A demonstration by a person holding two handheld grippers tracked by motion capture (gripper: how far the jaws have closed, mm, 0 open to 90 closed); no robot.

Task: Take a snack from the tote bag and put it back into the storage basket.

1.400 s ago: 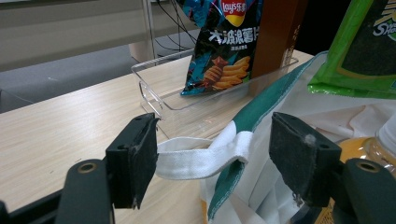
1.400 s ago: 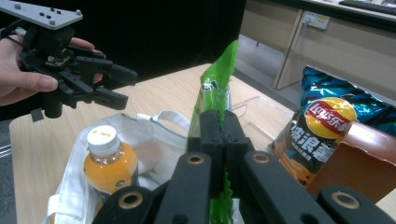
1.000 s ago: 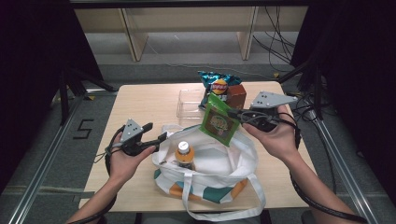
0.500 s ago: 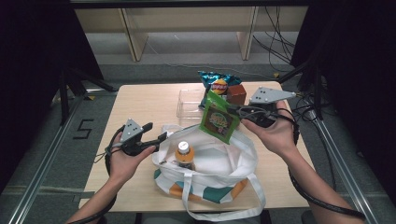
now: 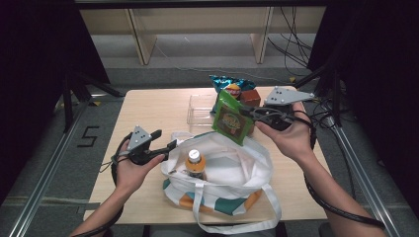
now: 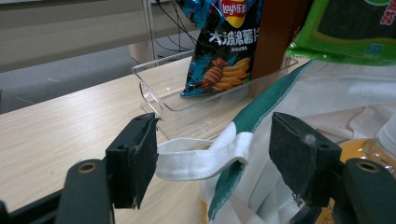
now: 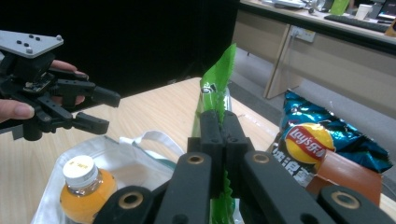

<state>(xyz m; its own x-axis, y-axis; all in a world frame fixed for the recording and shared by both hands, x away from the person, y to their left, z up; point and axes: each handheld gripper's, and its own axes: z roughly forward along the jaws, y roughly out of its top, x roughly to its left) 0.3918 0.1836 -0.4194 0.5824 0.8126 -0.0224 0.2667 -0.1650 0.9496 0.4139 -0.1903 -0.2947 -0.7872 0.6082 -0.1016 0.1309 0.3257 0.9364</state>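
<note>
Your right tool (image 5: 253,114), right of centre in the high view, is clenched on the green packet (image 5: 230,120); in the right gripper view its jaws press together on the packet's (image 7: 215,84) thin edge, which stands up above them at mid frame. The packet hangs in the air above the far rim of the white bag (image 5: 232,170), just in front of the chip bag (image 5: 231,87) and the brown box (image 5: 250,97) at upper centre. Your left tool (image 5: 170,144), left of centre, sits at the bag's left rim with jaws released: in the left gripper view the two pads stand apart with the bag's white strap (image 6: 205,156) looped between them, one end touching the left pad, clear of the right one. The bag rests open on the surface (image 5: 148,108) at lower centre, with an orange bottle (image 5: 194,164) upright inside, white cap up. The right gripper view shows the bottle (image 7: 84,189) at lower left and your left tool (image 7: 102,109) at upper left, jaws apart. A clear tray (image 5: 200,107) lies on the surface beyond the bag; in the left gripper view the chip bag (image 6: 224,46) stands in it at the tray's (image 6: 154,88) far end, with the brown box (image 6: 275,37) beside it.
</note>
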